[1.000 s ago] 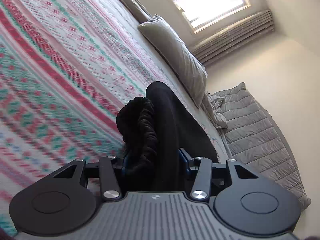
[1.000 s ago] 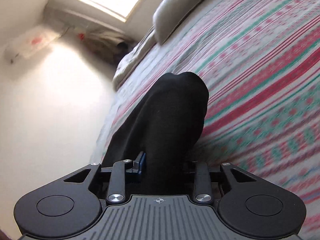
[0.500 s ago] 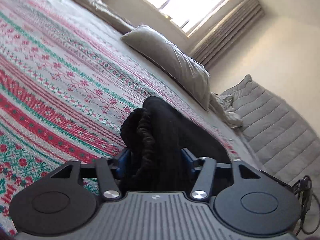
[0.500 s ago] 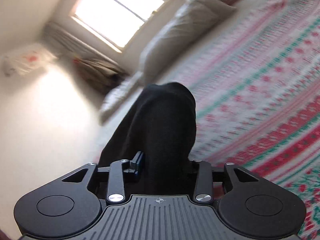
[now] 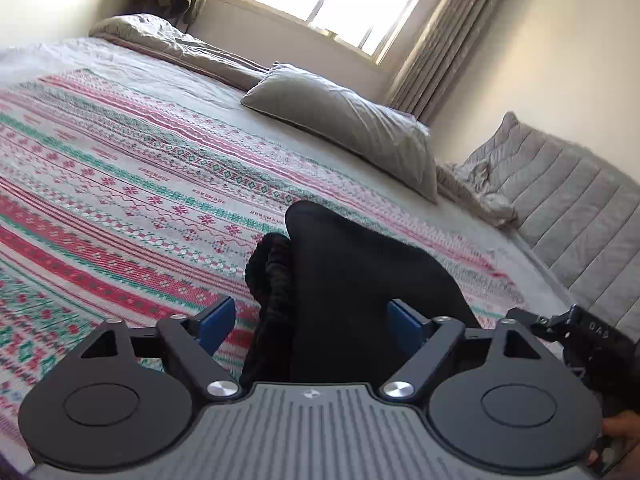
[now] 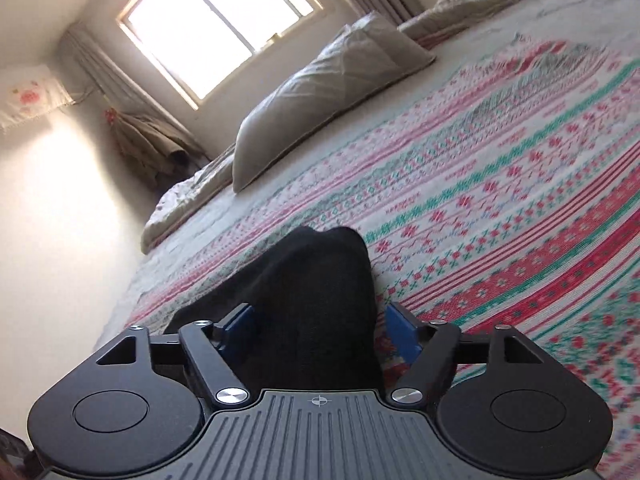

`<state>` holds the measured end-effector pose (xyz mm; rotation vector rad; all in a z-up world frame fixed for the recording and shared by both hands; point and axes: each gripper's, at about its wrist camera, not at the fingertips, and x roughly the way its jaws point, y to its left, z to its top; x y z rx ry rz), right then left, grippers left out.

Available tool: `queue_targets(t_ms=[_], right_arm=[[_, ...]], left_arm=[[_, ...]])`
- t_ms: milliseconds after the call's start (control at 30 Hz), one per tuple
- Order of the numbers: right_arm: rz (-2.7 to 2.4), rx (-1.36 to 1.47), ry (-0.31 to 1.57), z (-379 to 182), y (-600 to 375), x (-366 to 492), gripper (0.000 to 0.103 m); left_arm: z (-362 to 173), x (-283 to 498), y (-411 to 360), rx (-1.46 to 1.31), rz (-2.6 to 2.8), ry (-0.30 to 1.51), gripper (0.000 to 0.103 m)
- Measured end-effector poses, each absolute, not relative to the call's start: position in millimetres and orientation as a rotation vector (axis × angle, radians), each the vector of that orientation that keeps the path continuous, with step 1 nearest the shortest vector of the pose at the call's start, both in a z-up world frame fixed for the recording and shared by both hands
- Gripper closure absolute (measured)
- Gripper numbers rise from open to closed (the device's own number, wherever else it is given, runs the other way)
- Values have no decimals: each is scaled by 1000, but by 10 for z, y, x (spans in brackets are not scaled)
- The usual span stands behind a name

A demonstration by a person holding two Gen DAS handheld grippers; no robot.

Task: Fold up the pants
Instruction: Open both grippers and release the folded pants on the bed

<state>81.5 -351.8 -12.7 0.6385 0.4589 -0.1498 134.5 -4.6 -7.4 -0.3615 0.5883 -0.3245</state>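
sunlit bedroom, window (image 5: 336,4) at the far wall, and a bed (image 5: 120,168) under a striped knitted spread with a grey pillow (image 5: 344,120) near its head; black pants (image 5: 360,280) lie on the spread at the near edge of the bed, bunched into a raised hump right in front of both tools; left gripper (image 5: 308,320) has its jaws opening, blue pads standing clear on either side of the cloth, which sits between them but is not pinched; right gripper (image 6: 318,330) is likewise opening, cloth between its pads, the left pad close against it and the right one showing a gap, so i'd call it released or all but; in the left view the second tool and a bit of the person's hand (image 5: 620,440) show at the right edge.

by my reckoning one fold has just been laid down and let go; the bundle looks doubled over and puffy, the gathered waistband (image 5: 272,280) showing on its left side; flattening, and maybe another fold, seem left to do.

its long axis appears to run along the near edge of the bed, from one gripper across to the other; how far it stretches below the tools i cannot tell.
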Motion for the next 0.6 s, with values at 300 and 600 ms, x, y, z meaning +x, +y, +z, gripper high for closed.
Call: queue_targets(t_ms=[300, 600], right_arm=[[-176, 438, 534, 162, -3118, 285, 11], [-216, 225, 566, 399, -2647, -159, 4]], left_arm=[[94, 788, -310, -181, -276, 635, 0], [175, 507, -528, 2, -153, 714, 0]])
